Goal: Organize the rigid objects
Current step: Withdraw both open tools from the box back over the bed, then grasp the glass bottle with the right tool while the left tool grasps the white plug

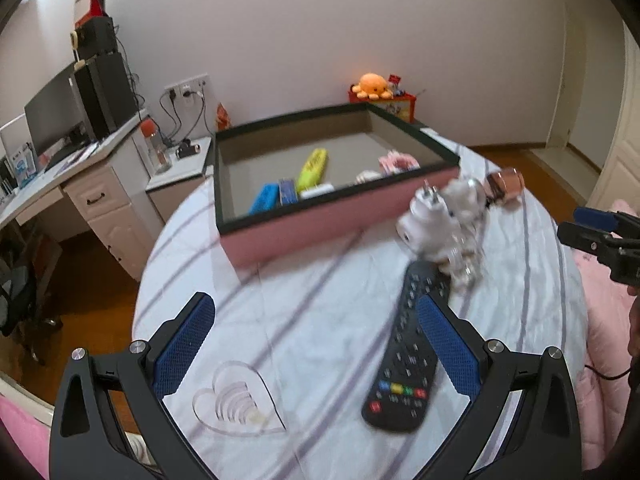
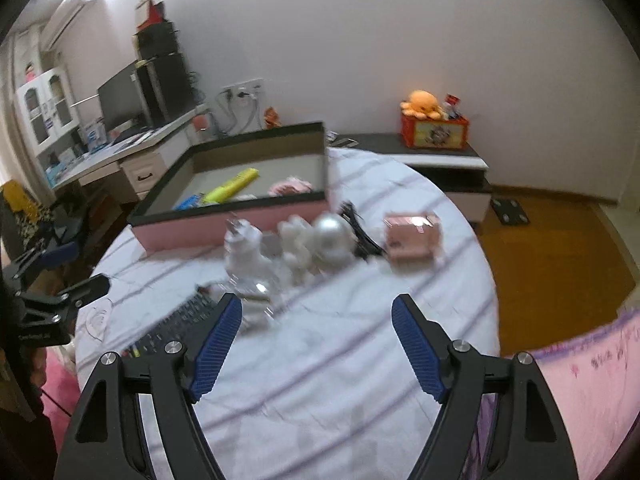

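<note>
A shallow pink box (image 1: 320, 224) with a dark rim sits at the far side of the round striped table; a yellow bar (image 1: 314, 166), blue pieces and a pink item lie inside. My left gripper (image 1: 314, 304) is open over bare cloth, with a black remote (image 1: 404, 364) under its right finger and a clear heart-shaped piece (image 1: 240, 400) near its left. A white plug (image 1: 424, 216), pale trinkets and a small pink case (image 1: 506, 184) cluster by the box. My right gripper (image 2: 317, 302) is open and holds nothing, short of the plug (image 2: 244, 252), silver ball (image 2: 334, 236) and pink case (image 2: 412, 240).
A desk with a monitor (image 1: 52, 120) stands to the left. A low cabinet carries a red box with an orange plush (image 2: 426, 106). Wooden floor (image 2: 552, 256) surrounds the table and pink bedding (image 2: 592, 380) lies at the near right. Each gripper shows at the other view's edge.
</note>
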The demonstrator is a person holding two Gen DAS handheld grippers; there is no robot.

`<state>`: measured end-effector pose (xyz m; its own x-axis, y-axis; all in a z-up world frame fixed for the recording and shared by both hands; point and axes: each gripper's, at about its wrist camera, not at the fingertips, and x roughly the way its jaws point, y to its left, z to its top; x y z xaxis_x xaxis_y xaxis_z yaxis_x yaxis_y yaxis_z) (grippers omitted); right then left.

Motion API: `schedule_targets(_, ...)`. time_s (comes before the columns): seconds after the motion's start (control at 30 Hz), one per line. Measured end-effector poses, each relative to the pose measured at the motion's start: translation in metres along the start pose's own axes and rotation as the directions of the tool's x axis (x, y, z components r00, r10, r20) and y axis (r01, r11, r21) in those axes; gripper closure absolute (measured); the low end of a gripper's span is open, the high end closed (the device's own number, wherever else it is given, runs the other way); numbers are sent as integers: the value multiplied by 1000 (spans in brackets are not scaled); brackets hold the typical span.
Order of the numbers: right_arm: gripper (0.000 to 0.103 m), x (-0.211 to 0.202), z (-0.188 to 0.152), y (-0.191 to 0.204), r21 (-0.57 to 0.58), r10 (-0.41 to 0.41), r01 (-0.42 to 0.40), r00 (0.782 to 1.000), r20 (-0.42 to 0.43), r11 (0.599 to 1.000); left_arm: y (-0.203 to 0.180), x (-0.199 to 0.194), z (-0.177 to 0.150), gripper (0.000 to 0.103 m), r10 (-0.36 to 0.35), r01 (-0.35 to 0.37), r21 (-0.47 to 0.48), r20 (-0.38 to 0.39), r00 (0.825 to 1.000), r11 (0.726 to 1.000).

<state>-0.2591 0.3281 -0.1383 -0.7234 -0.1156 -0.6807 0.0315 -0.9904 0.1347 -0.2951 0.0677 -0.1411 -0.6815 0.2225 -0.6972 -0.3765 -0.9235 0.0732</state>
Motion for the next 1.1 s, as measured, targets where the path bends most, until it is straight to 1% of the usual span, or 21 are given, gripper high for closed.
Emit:
schedule_targets(0.13, 24, -1, -17, -17, 51, -20, 21, 999, -29, 998, -11, 0, -7, 0, -3, 4, 14, -24, 1000, 1000)
schedule_targets(0.2, 24, 0, -24, -24, 72, -23, 26, 999, -42, 997, -17, 1, -10, 0, -17, 18, 23, -32, 999, 1000)
schedule_targets(0.37, 24, 3, -31, -27, 84, -14, 19, 998, -54, 996, -29, 4, -13, 0, -24, 27, 56, -53, 998, 998)
schedule_targets(0.47, 24, 12, -32, -18, 67, 3, 1, 998, -68, 998, -29, 7, -16, 0, -27, 31, 57, -65, 997, 998)
schedule_targets(0.6, 24, 29, -32, 4, 35, 35, -32, 995, -93, 999, -29, 12, -20, 0, -14, 19, 62, -85, 996, 998)
schedule_targets(0.8, 24, 61, -20, 36, -4, 92, -93, 988, -122, 996, -25, 12, -24, 0, -23, 30, 77, -90, 996, 997)
schedule_targets(0.93, 24, 80, -13, 46, 9, 124, -124, 982, -144, 992, -21, 14, -26, 0, -19, 27, 80, -92, 996, 996)
schedule_targets(1.1, 24, 97, -8, 47, 45, 180, -175, 972, -153, 984, -12, 16, -26, 0, -11, 18, 74, -95, 995, 997)
